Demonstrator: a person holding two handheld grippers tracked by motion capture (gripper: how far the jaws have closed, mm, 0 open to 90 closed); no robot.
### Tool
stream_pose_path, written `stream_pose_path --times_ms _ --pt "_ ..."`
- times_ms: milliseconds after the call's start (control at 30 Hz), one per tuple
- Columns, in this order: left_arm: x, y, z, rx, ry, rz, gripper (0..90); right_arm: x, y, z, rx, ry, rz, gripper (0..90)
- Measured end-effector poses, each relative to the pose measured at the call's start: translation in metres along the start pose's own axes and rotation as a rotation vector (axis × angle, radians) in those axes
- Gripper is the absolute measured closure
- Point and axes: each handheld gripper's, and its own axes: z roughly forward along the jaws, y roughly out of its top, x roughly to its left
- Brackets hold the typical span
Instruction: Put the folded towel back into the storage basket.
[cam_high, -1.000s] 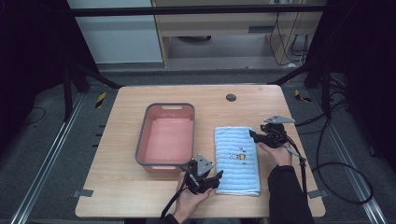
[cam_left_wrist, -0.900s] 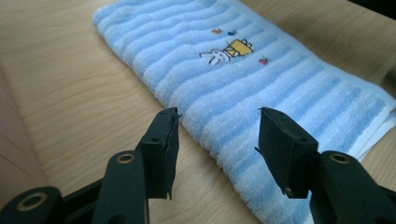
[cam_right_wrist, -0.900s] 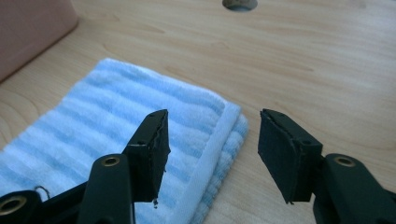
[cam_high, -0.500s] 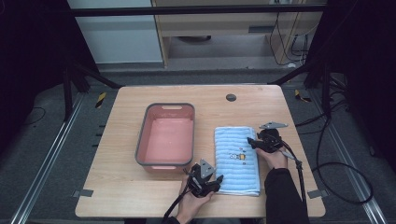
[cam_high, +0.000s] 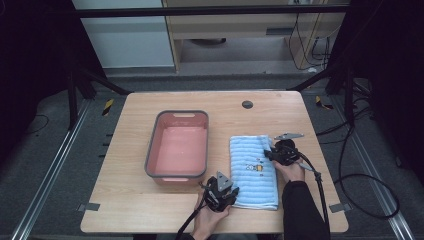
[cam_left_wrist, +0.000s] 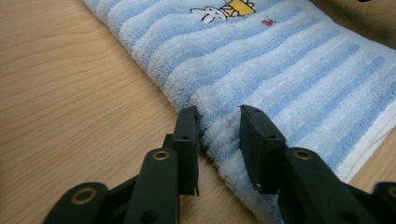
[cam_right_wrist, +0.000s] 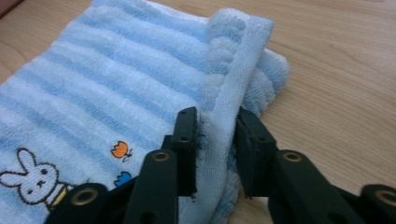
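Observation:
A light-blue striped towel (cam_high: 252, 167) with a small rabbit picture lies folded flat on the wooden table (cam_high: 125, 200), right of centre. My left gripper (cam_high: 230, 192) is at the towel's near left corner. In the left gripper view its jaws (cam_left_wrist: 219, 116) are shut on the towel's (cam_left_wrist: 280, 60) thick edge, which bunches between them. My right gripper (cam_high: 273, 154) is at the towel's right edge. In the right gripper view it (cam_right_wrist: 215, 119) is shut on the towel's hem (cam_right_wrist: 236, 70), which stands up off the table in a ridge.
A pink basin (cam_high: 150, 150) with a grey rim sits left of the towel, close to my left gripper. A round dark grommet (cam_high: 247, 104) is set in the table's far side. Cables trail from both grippers over the near and right edges.
Both grippers have drifted a little toward the near side. The right one has slid left onto the towel's right edge and holds its hem.

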Motion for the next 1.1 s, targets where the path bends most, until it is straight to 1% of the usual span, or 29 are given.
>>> stream_pose_path --times_ms 100,133,200,233,300,400,433,467,500,533,633,667,767,800,833,867,900,933,967,1000,1033,1067,1100 --pt "-0.001 0.001 0.0 0.002 -0.003 -0.007 75.9 0.001 0.0 0.0 -0.003 0.014 0.005 80.0" --pt "-0.002 0.001 0.0 0.0 -0.002 -0.006 77.8 0.001 0.0 -0.001 -0.002 0.023 0.017 81.1" --pt "-0.002 0.001 0.0 0.005 0.0 -0.005 81.6 0.001 0.0 -0.001 -0.002 0.03 0.022 81.9" --pt "-0.002 0.002 0.0 0.006 0.0 -0.006 81.6 0.0 0.0 -0.001 -0.002 0.032 0.025 82.6" --pt "-0.001 0.001 0.0 -0.004 -0.008 -0.021 84.7 0.0 -0.001 -0.003 -0.017 0.043 0.028 83.4" --pt "-0.001 0.0 -0.001 -0.015 -0.012 -0.026 85.2 -0.001 -0.001 -0.007 -0.02 0.046 0.027 83.5" --pt "0.0 0.0 -0.002 -0.021 -0.016 -0.031 85.5 -0.002 0.0 -0.013 -0.036 0.054 0.025 83.7" --pt "0.0 0.0 -0.003 -0.022 -0.017 -0.03 85.5 -0.002 0.0 -0.013 -0.036 0.054 0.025 83.7" --pt "0.001 0.001 -0.005 -0.029 -0.02 -0.028 85.6 -0.001 0.002 -0.019 -0.061 0.065 0.025 83.7" --pt "0.001 0.001 -0.005 -0.029 -0.02 -0.028 85.7 -0.001 0.002 -0.019 -0.061 0.065 0.025 83.7" --pt "0.001 0.005 -0.013 -0.048 -0.019 -0.016 85.8 0.004 0.005 -0.028 -0.1 0.073 0.01 83.8" --pt "0.001 0.008 -0.017 -0.06 -0.023 -0.012 85.8 0.008 0.008 -0.033 -0.114 0.075 -0.005 83.9" --pt "0.002 0.012 -0.026 -0.077 -0.028 -0.001 85.9 0.014 0.013 -0.042 -0.137 0.073 -0.031 83.9" --pt "0.002 0.012 -0.026 -0.077 -0.028 -0.001 85.9 0.014 0.013 -0.042 -0.137 0.073 -0.031 83.9" --pt "0.002 0.015 -0.032 -0.088 -0.035 0.004 85.9 0.017 0.016 -0.05 -0.157 0.067 -0.04 84.0" --pt "0.002 0.015 -0.032 -0.088 -0.035 0.004 85.9 0.017 0.016 -0.05 -0.157 0.067 -0.04 84.0" --pt "0.003 0.017 -0.036 -0.096 -0.039 0.01 85.9 0.017 0.018 -0.053 -0.164 0.067 -0.041 84.0" --pt "0.002 0.019 -0.039 -0.102 -0.039 0.01 85.9 0.018 0.019 -0.057 -0.172 0.063 -0.037 84.0" --pt "0.003 0.023 -0.044 -0.117 -0.047 0.024 85.9 0.018 0.022 -0.063 -0.184 0.058 -0.041 84.0" --pt "0.003 0.023 -0.044 -0.117 -0.047 0.024 85.9 0.018 0.022 -0.063 -0.184 0.058 -0.041 84.0" --pt "0.003 0.026 -0.047 -0.125 -0.057 0.033 85.9 0.019 0.025 -0.07 -0.198 0.055 -0.038 84.0" --pt "0.002 0.028 -0.049 -0.126 -0.058 0.033 85.9 0.019 0.025 -0.07 -0.198 0.055 -0.038 84.0" --pt "0.001 0.032 -0.055 -0.13 -0.058 0.044 85.9 0.02 0.028 -0.076 -0.209 0.054 -0.04 84.1"
